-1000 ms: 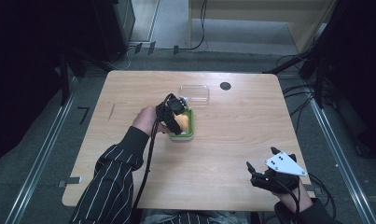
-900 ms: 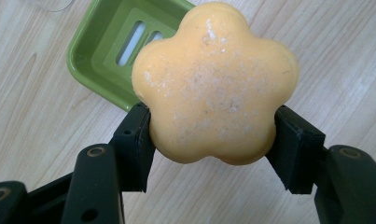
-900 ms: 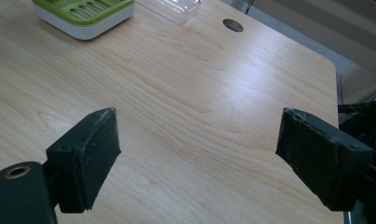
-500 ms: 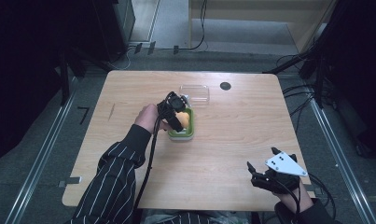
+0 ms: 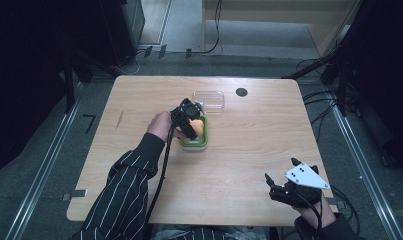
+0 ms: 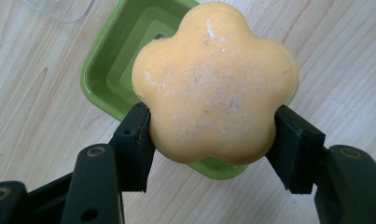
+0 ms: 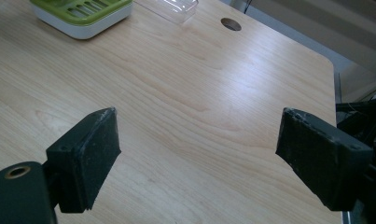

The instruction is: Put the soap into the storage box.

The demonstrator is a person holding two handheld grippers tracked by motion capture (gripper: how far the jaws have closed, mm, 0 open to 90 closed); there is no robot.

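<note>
Wooden table (image 5: 139, 100) at frame centre: my left gripper (image 6: 213, 135) pinched the orange soap (image 6: 216, 81) just above the green dish (image 6: 108, 70), slightly nearer it than a second before, so placing looked imminent. Lower right, my right gripper (image 7: 197, 149) rested with jaws spread.

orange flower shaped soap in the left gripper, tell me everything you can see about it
The orange flower-shaped soap bar has five rounded lobes and a matte, waxy-looking face dusted with pale specks. It looks whole and solid. The left gripper is shut on it, one black pad pressing each side. It hangs flat-face to the camera above the green slotted soap dish on the light wooden table; whether it touches the dish cannot be told.
</note>
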